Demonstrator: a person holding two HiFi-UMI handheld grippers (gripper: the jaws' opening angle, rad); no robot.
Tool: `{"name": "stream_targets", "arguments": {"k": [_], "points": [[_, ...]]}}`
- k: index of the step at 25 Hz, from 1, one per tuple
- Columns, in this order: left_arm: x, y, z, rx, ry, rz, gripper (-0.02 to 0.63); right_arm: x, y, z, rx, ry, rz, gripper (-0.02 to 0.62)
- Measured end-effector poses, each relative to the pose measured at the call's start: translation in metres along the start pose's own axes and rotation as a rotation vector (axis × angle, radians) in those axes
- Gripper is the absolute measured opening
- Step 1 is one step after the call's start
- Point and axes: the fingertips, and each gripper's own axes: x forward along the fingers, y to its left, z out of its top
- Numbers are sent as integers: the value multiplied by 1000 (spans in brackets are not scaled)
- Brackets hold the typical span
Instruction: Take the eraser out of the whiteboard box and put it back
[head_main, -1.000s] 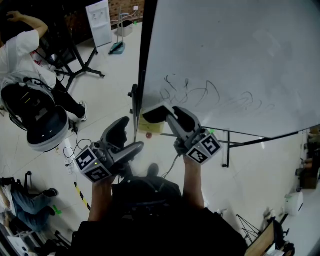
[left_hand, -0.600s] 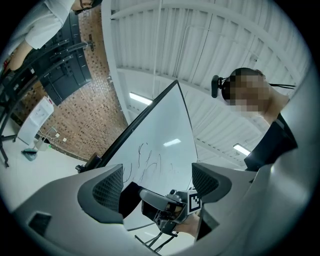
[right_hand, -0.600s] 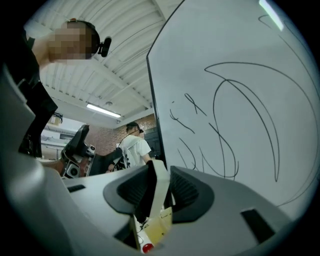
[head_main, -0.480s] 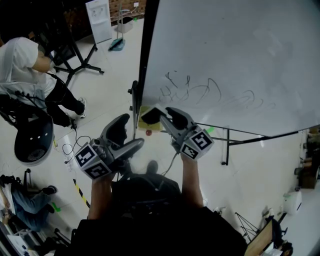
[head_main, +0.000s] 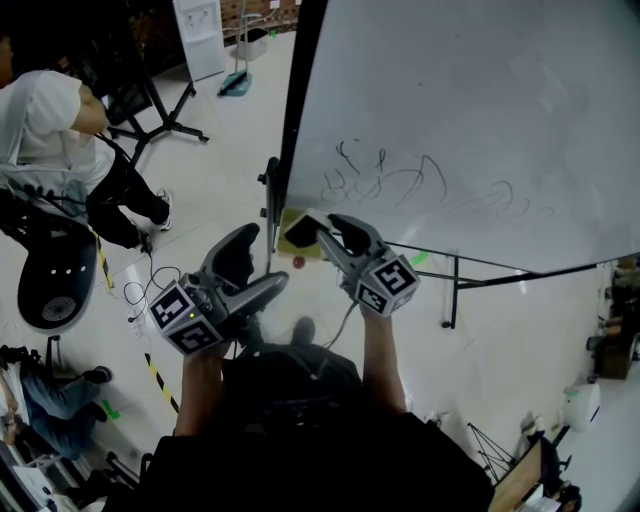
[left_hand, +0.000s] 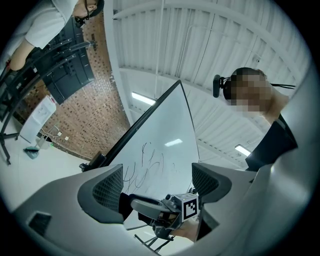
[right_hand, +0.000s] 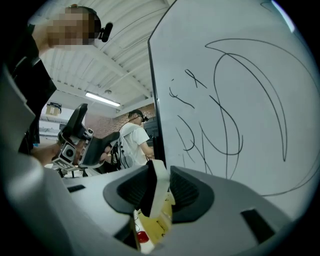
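Note:
My right gripper (head_main: 318, 233) is shut on the eraser (head_main: 303, 231), a white block with a black face. It holds it just over the yellow whiteboard box (head_main: 296, 252) at the whiteboard's (head_main: 470, 110) lower left corner. In the right gripper view the eraser (right_hand: 155, 190) stands on edge between the pads, with the yellow box (right_hand: 156, 224) right below and a red item (right_hand: 142, 236) inside it. My left gripper (head_main: 264, 264) is open and holds nothing, off to the left of the box. The left gripper view shows its jaws wide apart, with the right gripper (left_hand: 167, 216) in front of them.
Black scribbles (head_main: 400, 185) cover the lower left of the whiteboard. Its stand legs (head_main: 455, 295) reach across the floor at right. A person in a white shirt (head_main: 45, 110) and a black chair (head_main: 50, 285) are at left, with cables (head_main: 135, 295) on the floor.
My right gripper has sunk with the eraser, closer to the yellow box. The left gripper has stayed put. The person at left has shifted position.

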Motion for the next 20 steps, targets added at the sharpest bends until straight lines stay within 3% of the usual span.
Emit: {"name": "stream_targets", "arguments": {"k": [20], "points": [[2, 6, -1, -23, 12, 9, 428, 17, 4, -36, -76, 120, 8, 152]]}}
